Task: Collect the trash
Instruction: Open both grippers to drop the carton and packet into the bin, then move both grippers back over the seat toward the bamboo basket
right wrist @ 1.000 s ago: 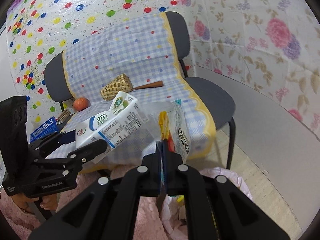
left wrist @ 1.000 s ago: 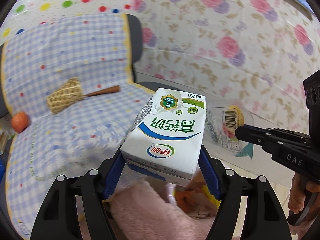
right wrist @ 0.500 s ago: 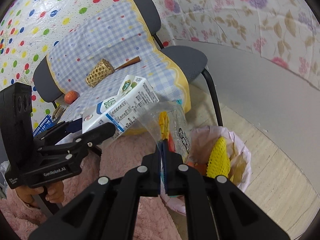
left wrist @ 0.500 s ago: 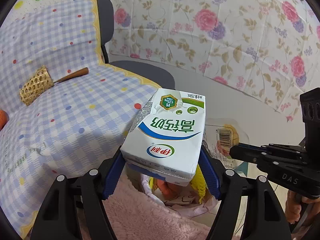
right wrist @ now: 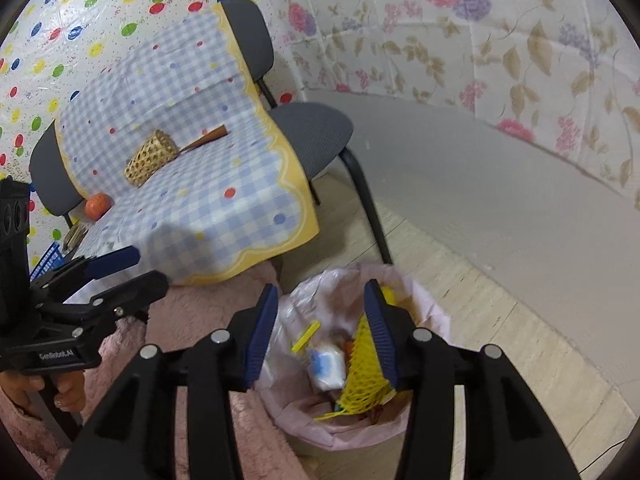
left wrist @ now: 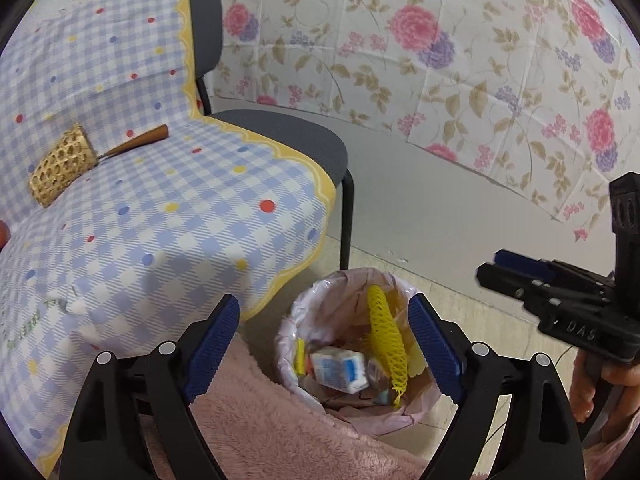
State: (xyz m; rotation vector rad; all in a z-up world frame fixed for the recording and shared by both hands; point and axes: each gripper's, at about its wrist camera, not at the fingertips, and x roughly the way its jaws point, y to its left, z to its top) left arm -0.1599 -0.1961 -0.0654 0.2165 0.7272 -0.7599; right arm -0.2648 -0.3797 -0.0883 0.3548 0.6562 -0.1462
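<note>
Below the left gripper (left wrist: 324, 322), whose jaws have just spread wide with nothing between them, a milk carton (left wrist: 339, 370) lies in the bin (left wrist: 400, 420) beside yellow netting (left wrist: 386, 336). From the right wrist, the right gripper (right wrist: 320, 328) has just opened, jaws empty; carton (right wrist: 326, 368) and netting (right wrist: 362, 388) lie in the bin (right wrist: 360, 436) beneath.

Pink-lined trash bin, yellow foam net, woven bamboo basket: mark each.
Pink-lined trash bin (left wrist: 404, 420), left wrist view, front liner rim.
Yellow foam net (left wrist: 386, 328), left wrist view, mid-length.
Woven bamboo basket (right wrist: 150, 158), right wrist view, side wall.
</note>
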